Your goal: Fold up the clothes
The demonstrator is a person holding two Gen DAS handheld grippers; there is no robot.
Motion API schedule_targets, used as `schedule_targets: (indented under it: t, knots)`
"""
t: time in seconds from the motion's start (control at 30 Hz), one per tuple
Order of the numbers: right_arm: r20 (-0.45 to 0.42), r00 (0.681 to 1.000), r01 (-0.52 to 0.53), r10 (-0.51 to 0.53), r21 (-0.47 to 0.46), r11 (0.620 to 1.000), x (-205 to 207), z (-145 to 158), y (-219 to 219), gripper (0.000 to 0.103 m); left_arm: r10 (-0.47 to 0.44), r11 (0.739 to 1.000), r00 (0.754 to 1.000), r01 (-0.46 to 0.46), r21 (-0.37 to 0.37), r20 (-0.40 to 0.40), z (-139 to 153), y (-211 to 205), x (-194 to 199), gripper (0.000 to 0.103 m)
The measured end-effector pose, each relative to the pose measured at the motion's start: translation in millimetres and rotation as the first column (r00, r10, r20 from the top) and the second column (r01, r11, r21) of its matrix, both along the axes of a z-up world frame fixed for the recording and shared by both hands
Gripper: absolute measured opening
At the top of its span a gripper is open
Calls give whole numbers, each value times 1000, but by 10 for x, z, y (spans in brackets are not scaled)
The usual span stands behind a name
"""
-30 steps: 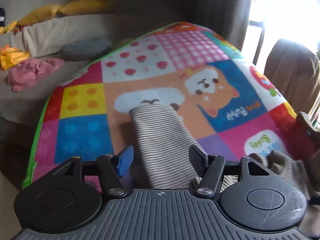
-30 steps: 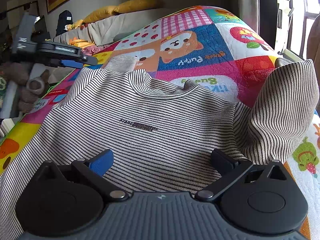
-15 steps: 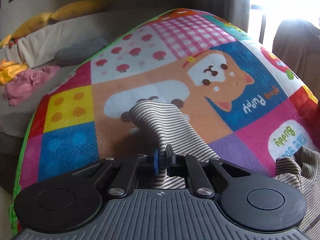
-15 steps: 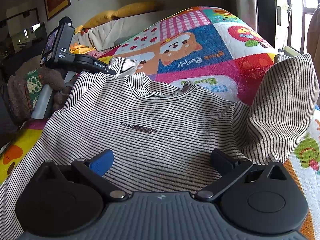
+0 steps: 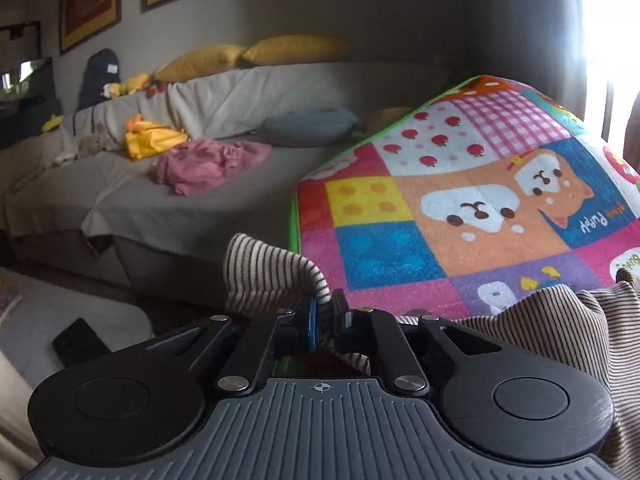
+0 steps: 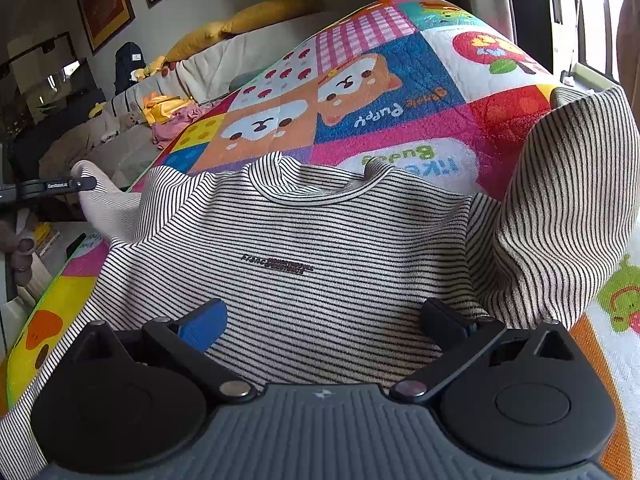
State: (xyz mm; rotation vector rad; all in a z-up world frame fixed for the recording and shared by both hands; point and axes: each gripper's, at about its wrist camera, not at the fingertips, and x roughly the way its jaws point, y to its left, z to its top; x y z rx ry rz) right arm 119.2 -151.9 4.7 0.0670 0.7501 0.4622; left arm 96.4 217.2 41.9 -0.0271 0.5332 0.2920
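A black-and-white striped long-sleeve shirt (image 6: 320, 248) lies face up on a colourful play mat (image 6: 400, 92), its collar pointing away. My left gripper (image 5: 326, 314) is shut on the shirt's left sleeve (image 5: 264, 272) and holds it lifted off the mat's left edge; this gripper also shows in the right wrist view (image 6: 80, 184) with the pale sleeve end hanging from it. My right gripper (image 6: 320, 318) is open and empty, low over the shirt's chest. The right sleeve (image 6: 568, 208) stands bunched up at the right.
A grey-covered sofa (image 5: 160, 200) with yellow cushions (image 5: 256, 54), a pink cloth (image 5: 208, 164) and a yellow cloth (image 5: 152, 140) stands left of the mat. A dark phone-like slab (image 5: 80, 346) lies on the floor. A bright window (image 5: 608, 40) is at the far right.
My left gripper closed on the left sleeve, then lifted and pulled it out to the left, beyond the mat's edge. The right gripper stayed open over the shirt.
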Motion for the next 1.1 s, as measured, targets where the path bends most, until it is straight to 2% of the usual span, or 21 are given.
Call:
schedule_targets:
  t: [0.1,0.2,0.3,0.33,0.4,0.47,0.53,0.57,0.6,0.63,0.67,0.7,0.8,0.83,0.9,1.0,1.1]
  knots:
    - [16,1000,-9,10,-52,999,-24,-9,70,103,9,999,999,-8,-41,30,28,51,-134,10]
    - [21,1000,-9,11,-62,998,-31,-13,75,103,-2,996,995,10,-86,97,170,-30,-207,8]
    - [20,1000,-9,10,-55,998,-29,-10,59,103,-99,994,971,108,-30,220,555,-357,-300,7]
    - [20,1000,-9,10,-55,998,-27,-8,60,103,-140,989,955,148,-8,262,704,-487,-334,7]
    - [20,1000,-9,10,-55,998,-24,-5,61,103,-250,966,906,258,23,341,1042,-800,-402,7]
    - [18,1000,-8,9,-47,999,-23,-2,50,103,-389,912,835,408,38,388,1298,-1127,-498,7]
    - [13,1000,-8,8,-24,1000,-20,6,9,103,-500,851,768,522,61,401,1446,-1411,-581,13]
    - [10,1000,-7,7,-9,1000,-19,9,-16,103,-530,831,748,552,70,400,1479,-1502,-611,20]
    - [7,1000,-4,4,9,1000,-16,8,-46,103,-540,823,742,565,64,397,1483,-1545,-632,38]
    - [5,1000,-2,1,26,1000,-13,7,-74,103,-534,822,748,568,38,394,1458,-1539,-645,51]
    - [4,1000,0,0,36,999,-13,6,-87,103,-521,825,761,566,-3,385,1401,-1497,-651,73]
    - [5,1000,1,-2,41,999,-14,3,-93,103,-502,829,784,557,-55,364,1306,-1433,-651,83]
    - [9,1000,0,-1,24,1000,-11,-2,-58,103,-423,840,867,484,-246,263,899,-1197,-674,86]
    - [10,1000,0,0,16,1000,-11,-3,-43,103,-396,829,890,453,-329,228,725,-1097,-706,87]
    - [13,1000,-2,2,-4,1000,-19,-6,-13,103,-337,794,926,377,-477,172,376,-895,-788,88]
    - [18,1000,-4,4,-21,1000,-30,-9,10,103,-211,737,973,218,-640,89,-98,-569,-879,88]
    - [19,1000,-4,4,-24,1000,-29,-9,16,103,-86,625,996,77,-777,29,-399,-220,-830,90]
